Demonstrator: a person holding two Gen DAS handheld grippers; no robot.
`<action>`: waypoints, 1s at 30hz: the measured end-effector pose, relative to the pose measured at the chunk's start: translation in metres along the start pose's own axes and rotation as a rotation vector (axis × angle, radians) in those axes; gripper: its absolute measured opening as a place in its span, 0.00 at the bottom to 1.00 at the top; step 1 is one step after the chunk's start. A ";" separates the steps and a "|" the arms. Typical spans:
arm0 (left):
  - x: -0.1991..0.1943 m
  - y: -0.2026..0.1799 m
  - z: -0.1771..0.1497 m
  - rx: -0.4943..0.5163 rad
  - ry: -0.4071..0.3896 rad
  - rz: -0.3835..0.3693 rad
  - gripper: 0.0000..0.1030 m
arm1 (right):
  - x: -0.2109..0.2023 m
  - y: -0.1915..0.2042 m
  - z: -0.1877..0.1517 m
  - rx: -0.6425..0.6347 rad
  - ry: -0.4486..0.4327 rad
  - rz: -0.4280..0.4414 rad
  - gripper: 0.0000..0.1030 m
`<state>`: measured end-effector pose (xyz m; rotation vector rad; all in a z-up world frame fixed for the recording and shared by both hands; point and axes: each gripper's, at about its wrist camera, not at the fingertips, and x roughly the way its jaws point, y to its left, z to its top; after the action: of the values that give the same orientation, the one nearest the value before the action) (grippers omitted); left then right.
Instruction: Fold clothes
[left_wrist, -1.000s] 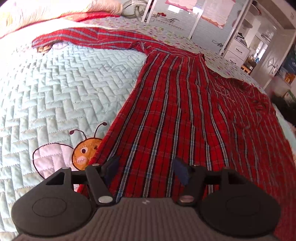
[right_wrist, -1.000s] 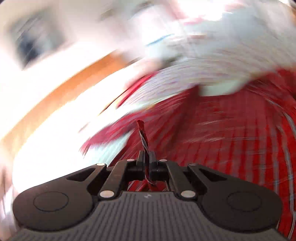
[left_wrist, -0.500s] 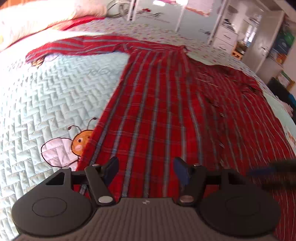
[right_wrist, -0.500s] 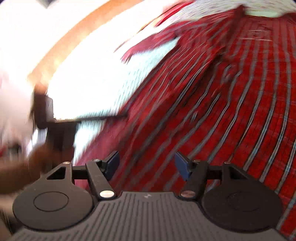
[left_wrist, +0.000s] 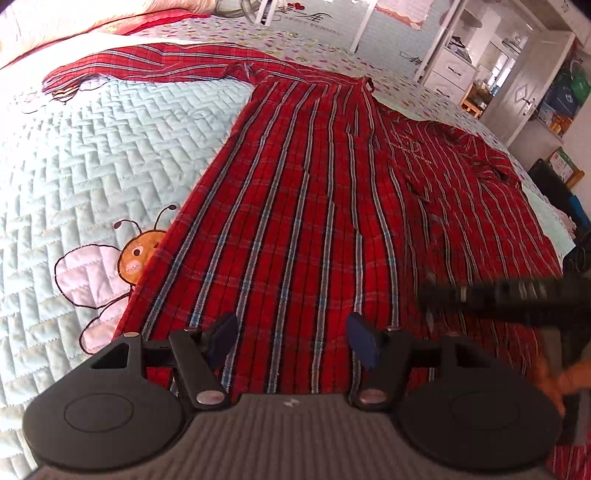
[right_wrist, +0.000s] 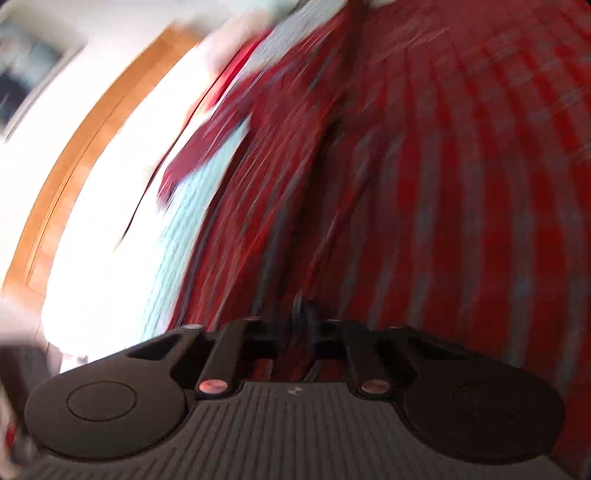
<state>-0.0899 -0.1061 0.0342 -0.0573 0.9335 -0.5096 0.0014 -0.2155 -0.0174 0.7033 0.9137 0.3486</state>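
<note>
Jaws of the left gripper parted wide and empty, poised just above the near hem of the shirt, pads on neither side touching cloth. Off to its right, blurred, the right gripper, jaws just drawn in almost to meeting, seemingly nipping a thin fold of the red check; too smeared in its own view to be sure of the hold. Beside it, part of a hand. Spread lengthwise up the bed, collar end far, hem end near; left half smooth and flat, right half rumpled and doubled over on itself. Light, soft, limp woven cotton by the look of it: likely to sag and drag rather than hold a line, likely to slip from a shallow pinch, unlikely to be harmed by a firm one. Best taken at a doubled edge, hem corner or side seam, with both layers caught together. Left edge running straight beside the stitched bee, plenty of bare quilt beyond it for swinging cloth across. Further up, one sleeve stretched out leftward across the quilt, well apart from the jaws. Right edge close to the side of the bed, little spare room there. Farthest off, white drawers against the wall.
</note>
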 end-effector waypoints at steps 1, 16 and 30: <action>0.001 -0.001 0.000 0.014 -0.002 0.009 0.66 | 0.002 0.005 -0.004 -0.024 0.038 0.011 0.10; 0.012 -0.046 0.036 0.175 -0.124 -0.086 0.66 | -0.031 -0.004 0.068 0.024 -0.120 -0.078 0.39; 0.076 -0.078 0.038 0.245 -0.048 -0.217 0.68 | 0.072 -0.052 0.252 0.097 -0.301 -0.199 0.48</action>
<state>-0.0546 -0.2149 0.0206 0.0516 0.8161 -0.8172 0.2482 -0.3157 0.0080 0.7242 0.7091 0.0201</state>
